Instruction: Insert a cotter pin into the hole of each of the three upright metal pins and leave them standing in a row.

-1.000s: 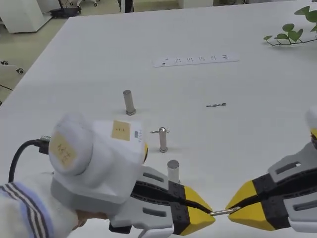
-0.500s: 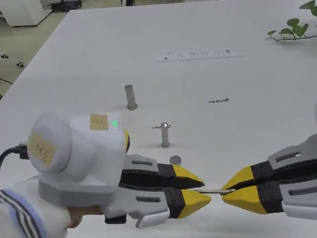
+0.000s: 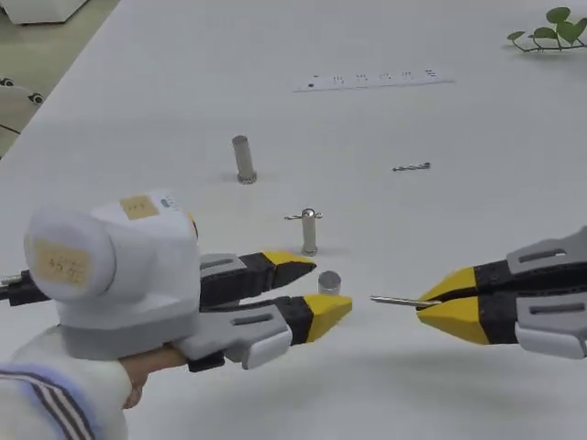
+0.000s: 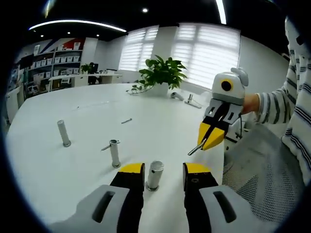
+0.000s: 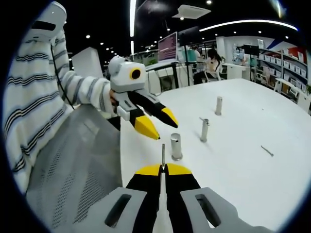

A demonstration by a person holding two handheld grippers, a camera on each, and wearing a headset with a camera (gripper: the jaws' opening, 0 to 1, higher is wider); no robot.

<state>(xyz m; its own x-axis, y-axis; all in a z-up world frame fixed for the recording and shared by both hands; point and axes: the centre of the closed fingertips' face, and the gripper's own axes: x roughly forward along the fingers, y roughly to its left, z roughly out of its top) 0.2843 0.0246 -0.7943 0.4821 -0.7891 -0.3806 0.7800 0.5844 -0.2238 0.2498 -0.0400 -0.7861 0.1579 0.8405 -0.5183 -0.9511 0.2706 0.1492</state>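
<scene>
Left gripper (image 3: 332, 284) has its jaws spread apart with nothing in them, and the nearest pin (image 3: 328, 279) stands right between the tips, clearest in the left gripper view. Right gripper (image 3: 422, 303) is pinched tight on a cotter pin (image 3: 394, 300) that pokes toward that pin but stops short of it. Middle pin (image 3: 309, 236) has a second cotter pin (image 3: 295, 217) through its top, the far pin (image 3: 242, 160) is bare, and a spare cotter pin (image 3: 411, 167) lies further off on the white table (image 3: 183, 73) — all three pins upright in a row.
</scene>
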